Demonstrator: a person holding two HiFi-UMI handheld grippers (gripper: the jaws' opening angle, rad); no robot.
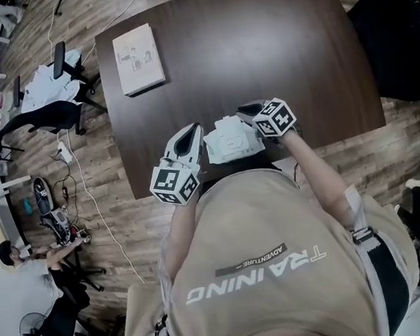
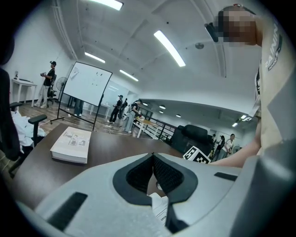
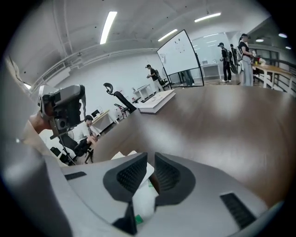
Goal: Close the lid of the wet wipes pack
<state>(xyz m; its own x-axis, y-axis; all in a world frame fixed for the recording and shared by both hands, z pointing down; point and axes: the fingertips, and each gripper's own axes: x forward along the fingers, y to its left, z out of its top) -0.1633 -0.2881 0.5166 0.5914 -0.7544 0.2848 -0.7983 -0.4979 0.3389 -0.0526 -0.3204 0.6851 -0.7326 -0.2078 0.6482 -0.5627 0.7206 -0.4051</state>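
The white wet wipes pack (image 1: 231, 141) lies at the near edge of the dark table (image 1: 258, 55), right in front of the person's body. My left gripper (image 1: 194, 132) is at the pack's left side. In the left gripper view its tips (image 2: 152, 157) touch, and a white labelled piece of the pack (image 2: 159, 207) sits in the gap behind them. My right gripper (image 1: 247, 112) is at the pack's far right corner. In the right gripper view its pads (image 3: 151, 162) pinch white film of the pack (image 3: 143, 203). I cannot tell how the lid stands.
A white book (image 1: 138, 58) lies at the table's far left corner, also visible as the book (image 2: 71, 144) in the left gripper view. Office chairs (image 1: 49, 112) and cables stand on the wooden floor to the left. Dark bags (image 1: 397, 42) sit at the right.
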